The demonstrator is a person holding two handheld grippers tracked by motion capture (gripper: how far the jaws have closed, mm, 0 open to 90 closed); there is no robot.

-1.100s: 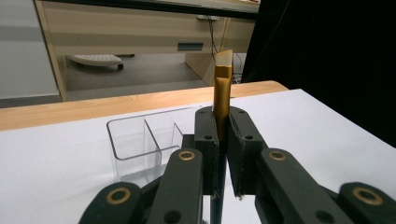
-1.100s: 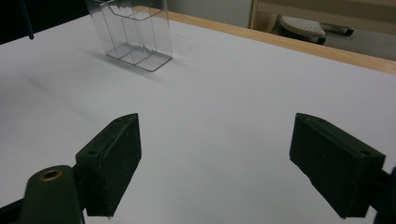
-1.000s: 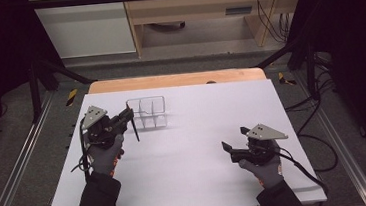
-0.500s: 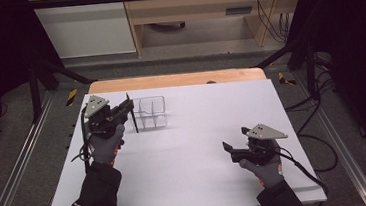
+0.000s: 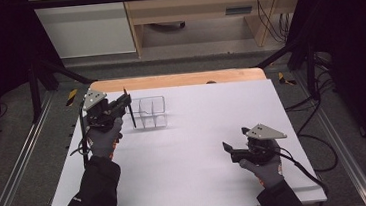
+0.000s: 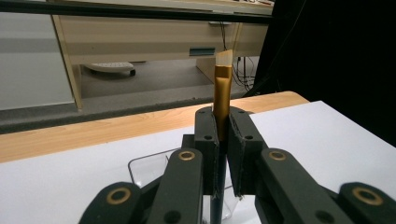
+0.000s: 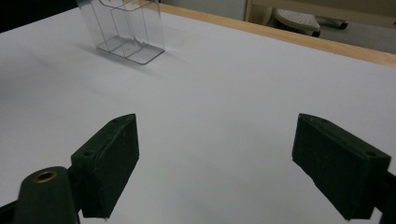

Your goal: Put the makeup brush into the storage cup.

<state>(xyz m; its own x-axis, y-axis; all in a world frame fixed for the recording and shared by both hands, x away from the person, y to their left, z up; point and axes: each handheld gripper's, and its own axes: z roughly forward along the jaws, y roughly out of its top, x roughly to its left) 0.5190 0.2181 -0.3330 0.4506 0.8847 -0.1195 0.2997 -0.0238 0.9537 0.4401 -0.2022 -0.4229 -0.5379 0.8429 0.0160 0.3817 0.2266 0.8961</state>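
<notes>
Left gripper (image 5: 127,104): I have it clamped on a slim brush-like stick (image 6: 222,93), gold-brown in the upper part with a pale slanted tip; the jaws are pressed tight on it in the left gripper view.
Stick, position: I hold it roughly upright, its dark lower end (image 5: 132,118) hanging down just beside the left wall of the clear organizer (image 5: 152,111), above the sheet and not inside any cell.
Clear organizer: I see it standing upright on the white sheet (image 5: 186,158) near the far wooden edge (image 5: 179,79), divided into several compartments, all of which look empty to me.
Right gripper (image 5: 229,149): its jaws are spread wide with nothing between them (image 7: 215,163); I am resting it low over the near right of the sheet, well apart from the organizer.
Done: I judge the pick-up complete, and the stick is carried to the organizer's side.
Left: I reckon I must bring the stick over a compartment, lower it in, and release.
Risk: the stick's lower end could catch the thin wall and nudge the light organizer.
</notes>
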